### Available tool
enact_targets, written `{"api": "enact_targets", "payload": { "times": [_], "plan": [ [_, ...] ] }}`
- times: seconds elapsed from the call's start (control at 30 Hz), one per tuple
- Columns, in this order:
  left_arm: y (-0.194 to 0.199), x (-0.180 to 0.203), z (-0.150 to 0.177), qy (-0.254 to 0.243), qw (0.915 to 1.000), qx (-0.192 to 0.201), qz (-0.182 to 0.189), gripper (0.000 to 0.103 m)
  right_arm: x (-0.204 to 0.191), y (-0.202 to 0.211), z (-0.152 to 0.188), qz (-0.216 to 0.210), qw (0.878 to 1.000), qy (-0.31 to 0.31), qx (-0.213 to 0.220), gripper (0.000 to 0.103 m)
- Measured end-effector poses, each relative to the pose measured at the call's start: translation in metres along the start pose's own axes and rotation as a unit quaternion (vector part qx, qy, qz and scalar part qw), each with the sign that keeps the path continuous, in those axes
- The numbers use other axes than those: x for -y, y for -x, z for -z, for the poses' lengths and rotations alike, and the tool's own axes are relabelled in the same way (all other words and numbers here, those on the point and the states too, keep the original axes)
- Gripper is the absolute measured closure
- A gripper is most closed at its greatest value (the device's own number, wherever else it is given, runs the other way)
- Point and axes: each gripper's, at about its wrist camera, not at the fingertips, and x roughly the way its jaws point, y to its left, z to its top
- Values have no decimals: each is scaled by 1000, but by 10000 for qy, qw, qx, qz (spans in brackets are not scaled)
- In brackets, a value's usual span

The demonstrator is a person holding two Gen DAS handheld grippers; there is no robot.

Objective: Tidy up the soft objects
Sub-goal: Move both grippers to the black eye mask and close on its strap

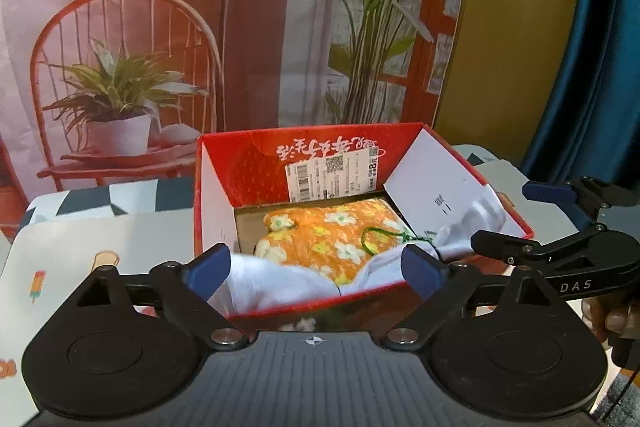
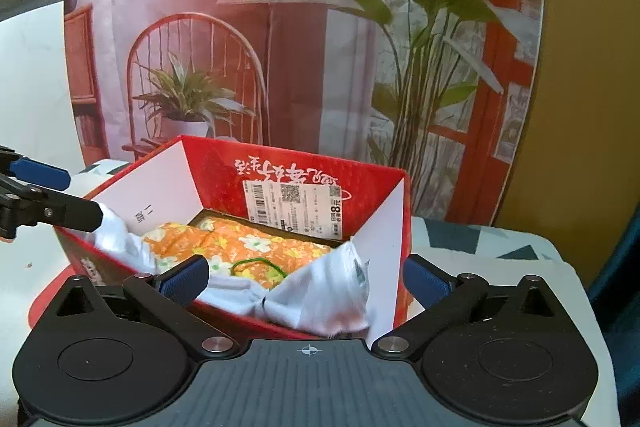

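Jaws of the left gripper (image 1: 316, 267) stand wide at the red box (image 1: 212, 195) near rim, gripping nothing; the white cloth (image 1: 272, 287) drapes that rim beside the orange floral bundle (image 1: 320, 231) inside. The right gripper (image 2: 308, 281) gapes likewise. Tucking the overhang inward would likely finish neatly.

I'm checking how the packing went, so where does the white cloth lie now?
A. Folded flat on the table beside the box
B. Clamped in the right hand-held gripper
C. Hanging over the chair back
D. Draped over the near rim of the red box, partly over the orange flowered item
D: the white cloth sags over the near rim of the red box beside the orange flowered item, and no pad presses it.
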Motion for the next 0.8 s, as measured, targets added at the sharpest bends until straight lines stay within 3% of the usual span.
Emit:
{"api": "enact_targets", "payload": {
  "times": [0.33, 0.8],
  "plan": [
    [38, 5, 59, 285, 9994, -109, 159, 7, -15, 47, 43, -16, 9989, -424, 213, 0],
    [36, 1, 147, 635, 9938, -912, 96, 8, -47, 65, 133, -378, 9939, -579, -854, 0]
  ]
}}
